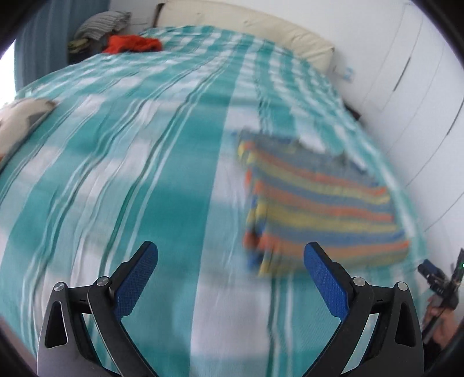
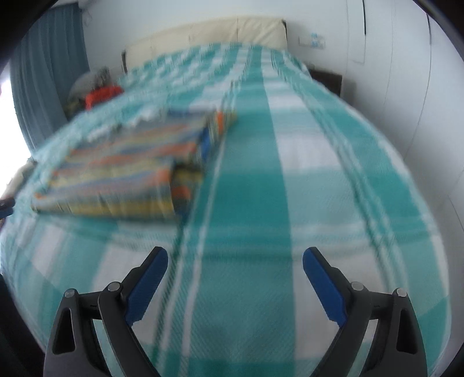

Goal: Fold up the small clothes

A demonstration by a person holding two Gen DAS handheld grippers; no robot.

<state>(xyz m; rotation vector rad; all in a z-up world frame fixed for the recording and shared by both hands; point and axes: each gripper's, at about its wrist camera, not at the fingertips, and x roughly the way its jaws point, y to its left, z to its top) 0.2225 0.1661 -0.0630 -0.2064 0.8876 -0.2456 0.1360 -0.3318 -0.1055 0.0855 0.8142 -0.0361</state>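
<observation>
A folded striped garment (image 1: 316, 203) in blue, orange and yellow lies flat on the teal and white checked bedspread (image 1: 145, 145). In the right wrist view the garment (image 2: 124, 171) lies ahead to the left. My left gripper (image 1: 230, 258) is open and empty above the bedspread, just left of the garment's near corner. My right gripper (image 2: 235, 264) is open and empty above bare bedspread (image 2: 290, 203), to the right of the garment. Both views are motion-blurred.
A red-orange cloth (image 1: 132, 43) and a pile of grey striped clothes (image 1: 101, 24) sit at the bed's far left corner. A cream headboard (image 1: 246, 26) and white wardrobe doors (image 1: 420, 101) border the bed. A pale object (image 1: 20, 121) lies at the left edge.
</observation>
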